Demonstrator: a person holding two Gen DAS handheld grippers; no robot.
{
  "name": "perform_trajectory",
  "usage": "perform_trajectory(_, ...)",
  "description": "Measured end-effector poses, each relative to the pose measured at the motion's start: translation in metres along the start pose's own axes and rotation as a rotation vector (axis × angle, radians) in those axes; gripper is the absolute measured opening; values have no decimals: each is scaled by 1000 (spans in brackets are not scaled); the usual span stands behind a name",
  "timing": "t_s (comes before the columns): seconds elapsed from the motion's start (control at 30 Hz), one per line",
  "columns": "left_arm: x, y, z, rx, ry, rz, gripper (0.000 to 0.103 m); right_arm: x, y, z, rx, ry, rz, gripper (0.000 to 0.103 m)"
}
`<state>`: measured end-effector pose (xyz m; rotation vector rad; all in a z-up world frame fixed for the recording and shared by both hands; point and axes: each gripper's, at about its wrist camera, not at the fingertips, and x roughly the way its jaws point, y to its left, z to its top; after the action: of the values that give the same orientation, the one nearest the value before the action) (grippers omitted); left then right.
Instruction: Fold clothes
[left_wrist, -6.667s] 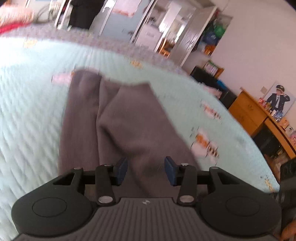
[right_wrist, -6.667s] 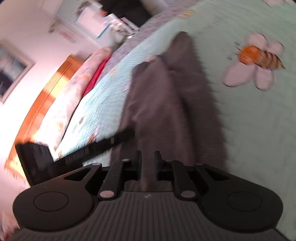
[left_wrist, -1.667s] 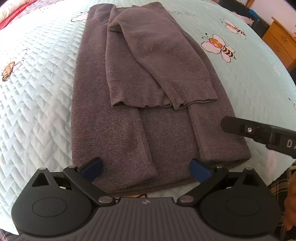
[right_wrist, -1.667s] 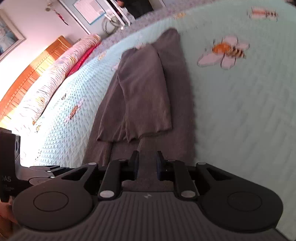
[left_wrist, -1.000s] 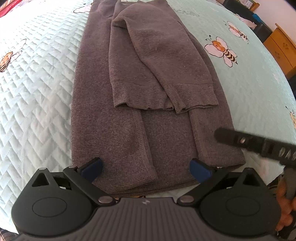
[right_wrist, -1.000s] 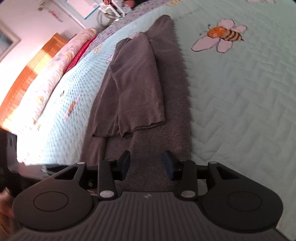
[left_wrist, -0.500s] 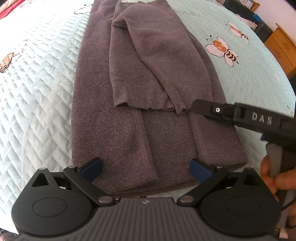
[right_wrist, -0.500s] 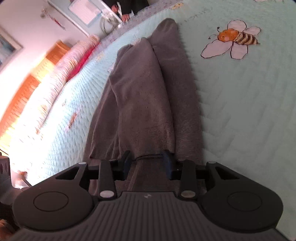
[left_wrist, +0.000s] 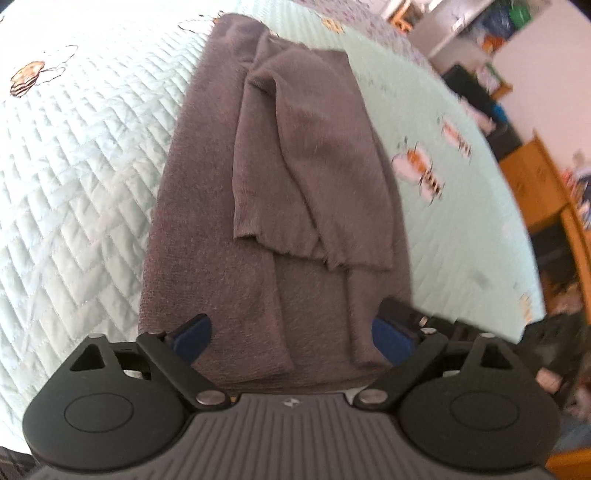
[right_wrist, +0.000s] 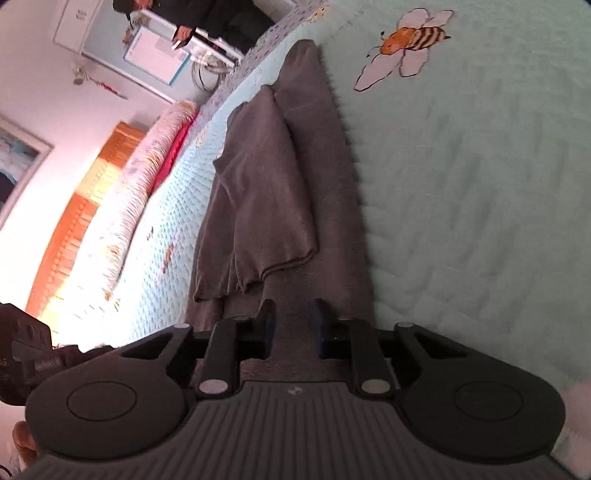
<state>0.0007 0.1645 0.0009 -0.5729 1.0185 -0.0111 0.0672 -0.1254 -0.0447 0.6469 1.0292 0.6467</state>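
The grey sweater (left_wrist: 273, 221) lies folded lengthwise on the bed (left_wrist: 74, 166), no legible writing on it. The left tool (left_wrist: 291, 336) is spread wide at its hem. The right tool (right_wrist: 293, 325) has just been closing, fabric between its pads (right_wrist: 266, 321); grip unclear.

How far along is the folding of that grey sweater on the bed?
Done: the grey sweater lies as a long strip on the quilt, sleeves folded in on top. In hand: the right gripper has just been closing its jaws over the near hem, while the left gripper stands wide open there. Left: probably folding the strip across.
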Motion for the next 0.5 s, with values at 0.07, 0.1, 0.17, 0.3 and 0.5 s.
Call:
perform_trajectory(0.07,-7,-5,3,-3,-22,-38,94,-5,3,5,9,-7,10,22)
perform_trajectory(0.1,-10,-7,4,-1,-34,-57,94,-7,5,7,13,-11,16,23)
perform_trajectory(0.17,-14,-12,10,7,-55,-95,94,-12,8,12,21,-18,26,25)
perform_trajectory(0.3,-8,-18,24,-16,-73,-125,94,-15,9,31,50,-78,91,25)
perform_trajectory(0.5,12,-35,45,3,-93,-125,94,4,9,78,73,-120,120,24)
